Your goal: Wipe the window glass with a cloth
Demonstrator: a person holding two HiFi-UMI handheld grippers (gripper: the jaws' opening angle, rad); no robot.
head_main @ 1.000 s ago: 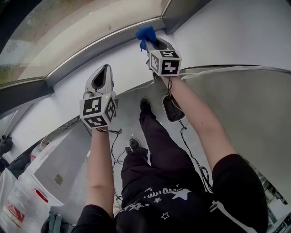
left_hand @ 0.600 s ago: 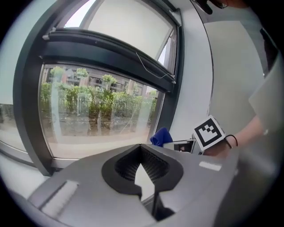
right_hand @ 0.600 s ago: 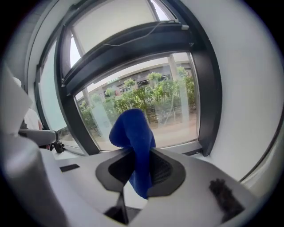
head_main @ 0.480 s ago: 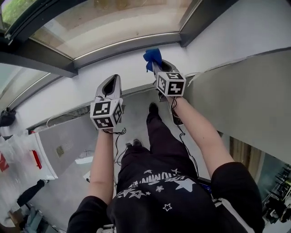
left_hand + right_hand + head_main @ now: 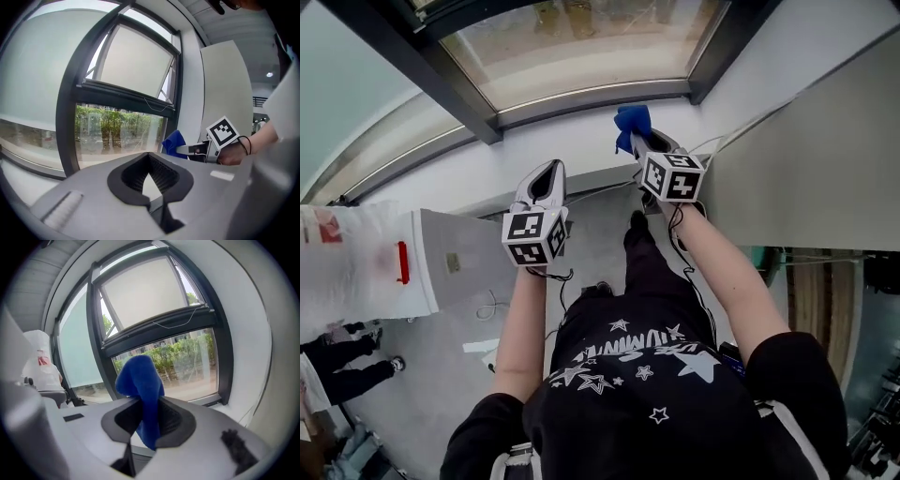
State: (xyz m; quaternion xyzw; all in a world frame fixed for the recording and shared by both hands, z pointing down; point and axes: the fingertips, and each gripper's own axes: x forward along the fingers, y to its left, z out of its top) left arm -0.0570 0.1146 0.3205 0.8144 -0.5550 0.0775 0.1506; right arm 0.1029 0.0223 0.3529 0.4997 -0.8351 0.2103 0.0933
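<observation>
Nearest is the person's own dark star-printed shirt (image 5: 647, 394), with both bare forearms stretched towards the window. The left gripper (image 5: 549, 171) is held to the left and slightly nearer; its jaws are closed together with nothing between them (image 5: 149, 157). The right gripper (image 5: 635, 139) is clenched on a blue cloth (image 5: 630, 119), whose bunched top sticks up above the jaws while a tail hangs down between them (image 5: 140, 380). Below the arms, loose cables (image 5: 492, 305) lie on the grey floor. A white plastic bag (image 5: 352, 267) sits to the left, and a grey panel (image 5: 806, 159) stands to the right. Beyond the grippers runs the white sill (image 5: 572, 141), over which the cloth is held, short of the pane. Farther still, the dark window frame (image 5: 441, 70) borders the window glass (image 5: 581, 42), and green trees (image 5: 187, 352) show outside.
</observation>
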